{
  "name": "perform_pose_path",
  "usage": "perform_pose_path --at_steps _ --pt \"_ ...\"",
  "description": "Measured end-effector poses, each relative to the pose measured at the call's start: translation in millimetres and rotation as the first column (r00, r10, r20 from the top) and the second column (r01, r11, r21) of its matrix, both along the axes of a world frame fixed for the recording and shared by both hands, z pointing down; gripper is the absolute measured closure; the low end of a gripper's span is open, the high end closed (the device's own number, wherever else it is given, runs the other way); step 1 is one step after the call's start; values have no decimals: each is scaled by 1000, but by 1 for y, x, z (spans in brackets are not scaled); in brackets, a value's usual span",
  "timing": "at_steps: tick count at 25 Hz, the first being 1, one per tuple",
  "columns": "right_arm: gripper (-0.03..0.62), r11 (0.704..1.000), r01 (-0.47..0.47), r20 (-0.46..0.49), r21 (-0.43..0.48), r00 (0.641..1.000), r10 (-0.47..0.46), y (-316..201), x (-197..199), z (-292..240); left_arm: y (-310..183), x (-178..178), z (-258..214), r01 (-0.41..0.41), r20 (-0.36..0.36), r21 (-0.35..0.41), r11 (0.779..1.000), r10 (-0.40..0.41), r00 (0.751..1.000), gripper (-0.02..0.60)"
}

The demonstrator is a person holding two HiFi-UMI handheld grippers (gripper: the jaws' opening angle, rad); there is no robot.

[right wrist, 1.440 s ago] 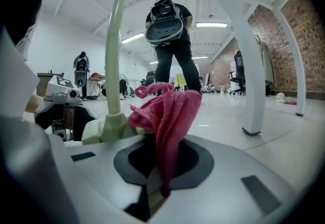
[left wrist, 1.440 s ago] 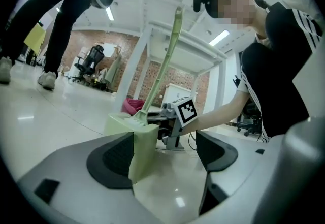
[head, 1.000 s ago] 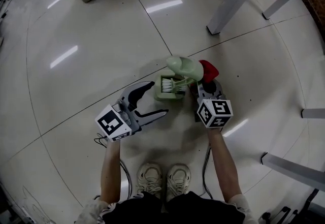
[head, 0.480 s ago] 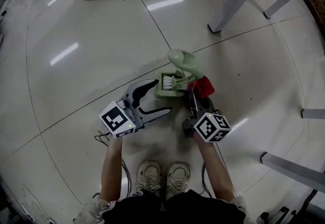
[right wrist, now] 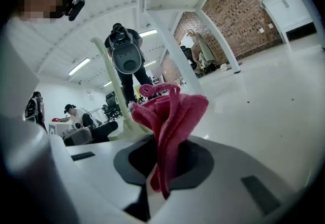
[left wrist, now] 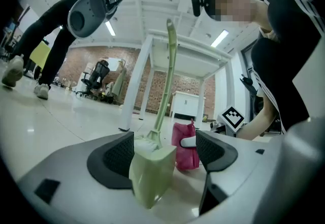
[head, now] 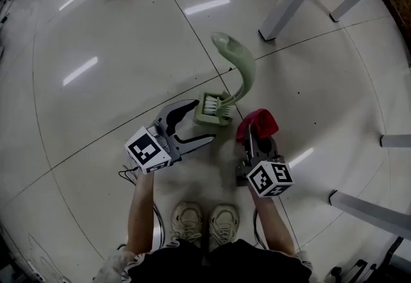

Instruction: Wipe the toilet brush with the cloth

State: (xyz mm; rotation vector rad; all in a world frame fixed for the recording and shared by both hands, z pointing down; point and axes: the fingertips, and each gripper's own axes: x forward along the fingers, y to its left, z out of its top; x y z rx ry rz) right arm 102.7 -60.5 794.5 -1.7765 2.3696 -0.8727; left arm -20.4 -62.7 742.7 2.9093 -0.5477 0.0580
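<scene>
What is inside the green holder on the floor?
The toilet brush stands in the holder; its white bristles show at the top. The walls hide the lower bristles.

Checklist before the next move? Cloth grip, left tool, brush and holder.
1. Grip on red cloth: ok, right tool is shut on it.
2. Opening of left tool: ok, jaws apart.
3. Alignment with holder: ok, it stands between the left tool's jaws, not clamped.
4. Pose of toilet brush: ok, upright in the holder.
5. Cloth contact with brush handle: not ok, the cloth sits beside the holder, off the handle.
</scene>
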Motion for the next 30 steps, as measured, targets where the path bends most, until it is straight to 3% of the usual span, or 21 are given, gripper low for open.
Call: perform_pose_path --at_steps 9,22,30 --pt "562 987 162 -79 -6 984 -162 26 -61 8 17 -14 31 26 66 -79 997 -20 998 221" --pt "562 990 137 -175 34 976 -129 23 -50 1 26 1 34 -23 13 -112 993 24 1000 221" --pt "563 975 208 -177 71 965 -193 30 -77 -6 30 2 34 -48 8 -119 992 49 999 221"
